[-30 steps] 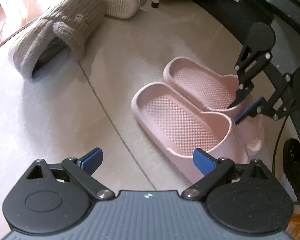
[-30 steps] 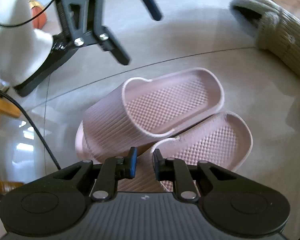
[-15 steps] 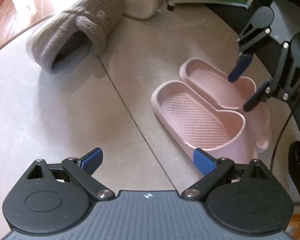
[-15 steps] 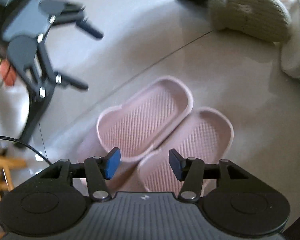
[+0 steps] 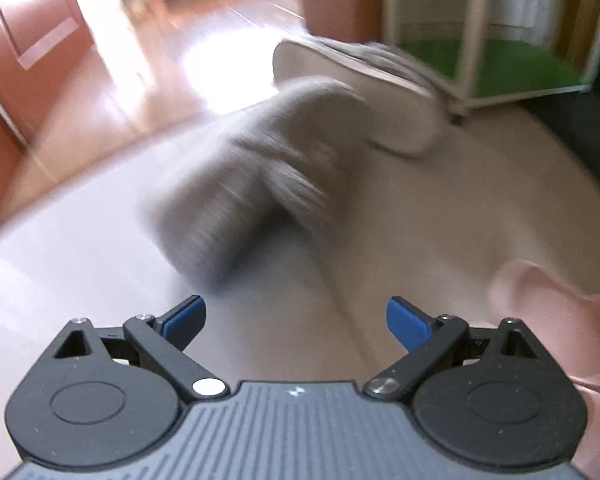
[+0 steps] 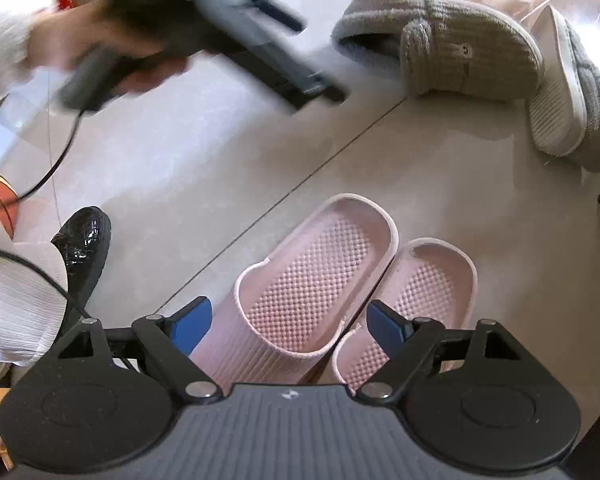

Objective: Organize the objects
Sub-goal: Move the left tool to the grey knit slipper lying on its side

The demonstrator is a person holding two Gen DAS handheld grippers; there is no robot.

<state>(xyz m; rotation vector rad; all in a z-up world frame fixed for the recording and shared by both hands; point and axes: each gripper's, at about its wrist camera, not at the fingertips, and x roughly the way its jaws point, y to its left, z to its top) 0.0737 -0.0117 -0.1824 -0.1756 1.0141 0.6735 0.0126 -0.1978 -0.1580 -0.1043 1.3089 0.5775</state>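
Hovering your right gripper (image 6: 288,326) over the pink slippers (image 6: 320,280), jaws just spread and empty, left gripper (image 5: 294,318) released, grey slippers (image 6: 452,52) at one o'clock.

You were in a home: pink slippers (image 6: 320,280) and grey fleece slippers (image 6: 452,44) lay on a tiled floor (image 6: 180,160), wooden flooring (image 5: 100,92) beyond.
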